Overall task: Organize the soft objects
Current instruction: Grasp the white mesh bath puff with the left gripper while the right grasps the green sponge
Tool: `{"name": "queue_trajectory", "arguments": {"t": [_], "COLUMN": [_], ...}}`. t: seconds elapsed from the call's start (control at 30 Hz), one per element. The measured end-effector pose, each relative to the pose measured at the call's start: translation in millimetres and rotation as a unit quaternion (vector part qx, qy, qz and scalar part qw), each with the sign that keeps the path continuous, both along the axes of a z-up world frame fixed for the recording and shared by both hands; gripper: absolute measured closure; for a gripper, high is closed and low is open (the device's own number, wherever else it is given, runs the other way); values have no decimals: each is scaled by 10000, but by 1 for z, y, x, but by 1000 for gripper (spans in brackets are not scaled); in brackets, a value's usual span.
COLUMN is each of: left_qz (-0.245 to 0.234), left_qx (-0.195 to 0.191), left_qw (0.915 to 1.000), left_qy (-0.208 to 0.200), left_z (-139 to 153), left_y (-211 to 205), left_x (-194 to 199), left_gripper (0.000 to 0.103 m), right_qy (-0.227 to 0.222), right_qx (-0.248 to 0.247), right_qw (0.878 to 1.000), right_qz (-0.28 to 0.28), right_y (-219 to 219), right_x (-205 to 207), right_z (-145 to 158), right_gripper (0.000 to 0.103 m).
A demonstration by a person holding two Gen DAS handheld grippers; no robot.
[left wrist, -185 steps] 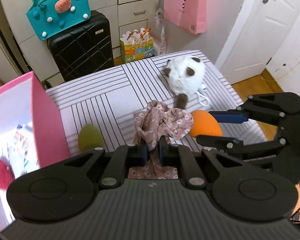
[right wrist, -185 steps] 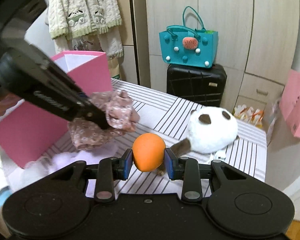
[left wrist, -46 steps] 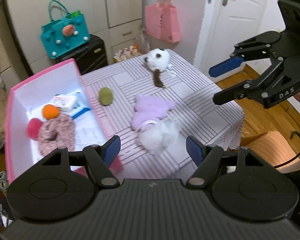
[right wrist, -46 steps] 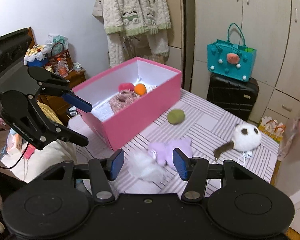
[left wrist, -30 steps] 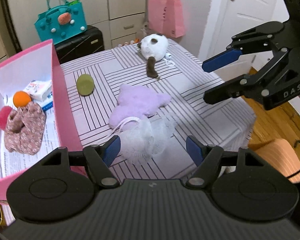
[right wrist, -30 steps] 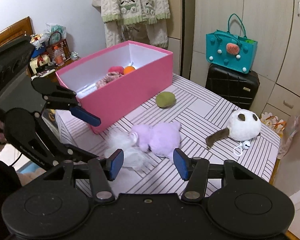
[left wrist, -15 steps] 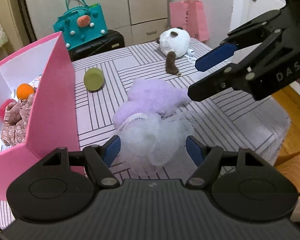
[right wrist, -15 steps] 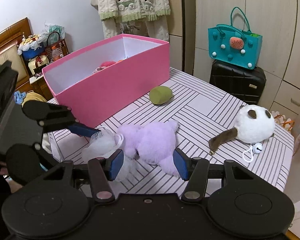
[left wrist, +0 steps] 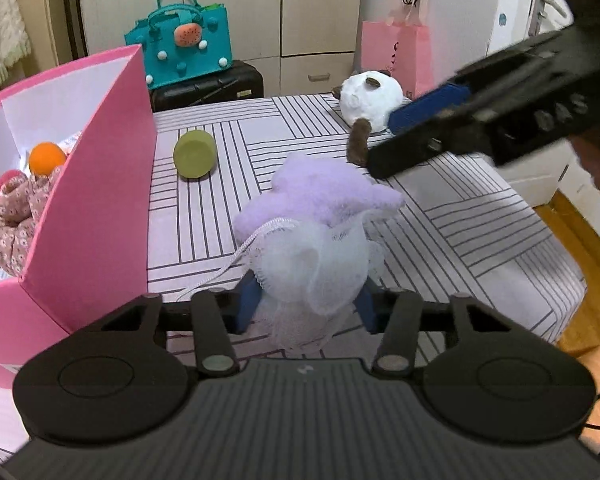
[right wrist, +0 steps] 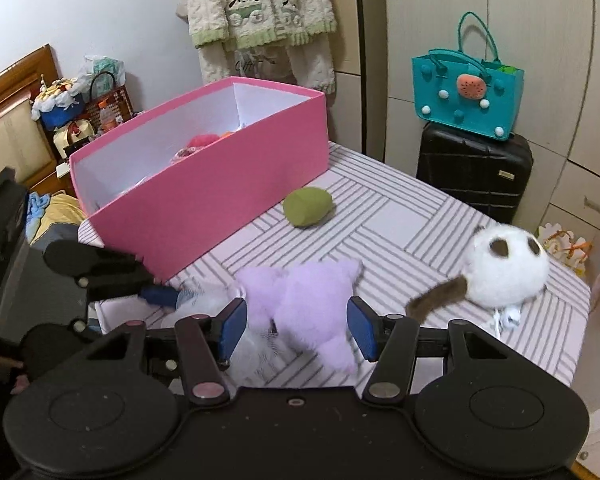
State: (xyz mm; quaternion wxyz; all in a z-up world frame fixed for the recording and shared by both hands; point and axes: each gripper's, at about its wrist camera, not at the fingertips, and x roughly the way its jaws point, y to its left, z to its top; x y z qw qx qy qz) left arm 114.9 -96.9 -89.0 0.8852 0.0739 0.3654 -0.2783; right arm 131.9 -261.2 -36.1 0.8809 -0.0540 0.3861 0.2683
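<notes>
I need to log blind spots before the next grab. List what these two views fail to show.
- Pink box contents: right wrist view, the near wall hides all but scraps of red and orange.
- White mesh puff underside: left wrist view, the left gripper body covers it; whether the jaws touch it is unclear.
- Right gripper jaws flank the purple plush; contact is blurred.
- Box floor: left wrist view, cut off by the frame edge.

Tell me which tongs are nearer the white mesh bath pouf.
Left. The left tongs straddle the white mesh bath pouf, open, one finger on each side. The right tongs sit open around the purple plush toy just beside it.
</notes>
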Motion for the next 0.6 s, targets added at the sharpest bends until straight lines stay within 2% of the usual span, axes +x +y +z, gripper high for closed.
{"name": "queue_trajectory", "arguments": {"t": [0.2,0.6], "left_qz": [4,-95], "left_qx": [-106,-254], "left_qw": [9999,9994], "left_qy": [70,228], "left_z": [-2,-1], "left_y": [4,12], "left_x": [2,11], "left_gripper": [63,66], "right_qy": [11,188], "right_qx": [112,-261], "right_qw": [9994,9978], "right_qz": [313,578], "right_y": [22,67], "right_x": [46,121], "right_z": [-4,-46], "right_gripper": [41,40]}}
